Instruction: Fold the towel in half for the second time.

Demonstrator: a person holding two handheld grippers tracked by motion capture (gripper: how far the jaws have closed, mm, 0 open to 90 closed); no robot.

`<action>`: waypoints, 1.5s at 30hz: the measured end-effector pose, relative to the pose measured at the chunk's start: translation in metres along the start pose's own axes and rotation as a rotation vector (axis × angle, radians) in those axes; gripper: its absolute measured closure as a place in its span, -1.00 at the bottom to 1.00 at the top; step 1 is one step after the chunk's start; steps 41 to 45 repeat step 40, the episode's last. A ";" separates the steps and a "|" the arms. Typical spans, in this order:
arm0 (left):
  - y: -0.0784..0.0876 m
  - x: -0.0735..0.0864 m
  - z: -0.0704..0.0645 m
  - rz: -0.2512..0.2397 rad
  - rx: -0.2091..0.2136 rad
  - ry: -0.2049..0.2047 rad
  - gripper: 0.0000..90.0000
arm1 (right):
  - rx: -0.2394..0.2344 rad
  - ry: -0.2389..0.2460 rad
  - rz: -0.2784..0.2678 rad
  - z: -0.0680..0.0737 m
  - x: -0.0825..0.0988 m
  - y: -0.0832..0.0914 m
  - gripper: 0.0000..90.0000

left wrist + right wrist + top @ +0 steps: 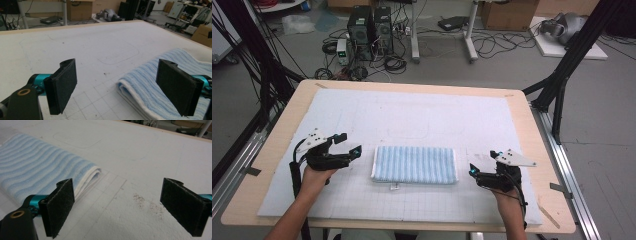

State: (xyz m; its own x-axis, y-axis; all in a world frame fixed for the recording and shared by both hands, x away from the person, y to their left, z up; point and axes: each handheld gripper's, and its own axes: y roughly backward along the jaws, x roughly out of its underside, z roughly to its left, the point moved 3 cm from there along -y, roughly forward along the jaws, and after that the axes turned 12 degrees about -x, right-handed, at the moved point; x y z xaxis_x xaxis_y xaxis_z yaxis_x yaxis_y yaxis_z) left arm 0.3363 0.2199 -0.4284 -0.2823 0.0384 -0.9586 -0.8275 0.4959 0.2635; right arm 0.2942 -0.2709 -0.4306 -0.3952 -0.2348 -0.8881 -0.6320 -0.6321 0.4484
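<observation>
The left gripper (pixel 349 144) sits at the left of the table (pixel 272 150) in the high view, its jaws spread wide with nothing between them, aimed toward the middle. In the left gripper view the two black pads (pixel 63 87) stand far apart over bare mat, and the near corner of the towel (pixel 160 82) lies just ahead of the right-hand pad, not touched by it.

The right gripper (pixel 484 162) mirrors it at the right of the table, jaws likewise wide and empty, aimed back toward the middle. In the right gripper view its pads (pixel 60 206) frame open mat, with the folded end of the towel (pixel 37 170) just beyond the left-hand pad and apart from it.

Between the two grippers lies the folded towel (pixel 414 164), light blue with white ribbed stripes and a white border. It rests flat on the white gridded mat (pixel 412 115), near the front middle of the table. Its long axis runs left to right across the table, one short end toward each gripper; the stripes run across that axis, from front to back. A small tag (pixel 395 187) pokes out from its near long edge. Each gripper is near its end of the towel but clear of it.
</observation>
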 end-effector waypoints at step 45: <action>0.008 0.002 0.007 -0.002 -0.016 0.004 -0.55 | 0.008 0.011 -0.003 0.000 -0.002 0.000 -0.75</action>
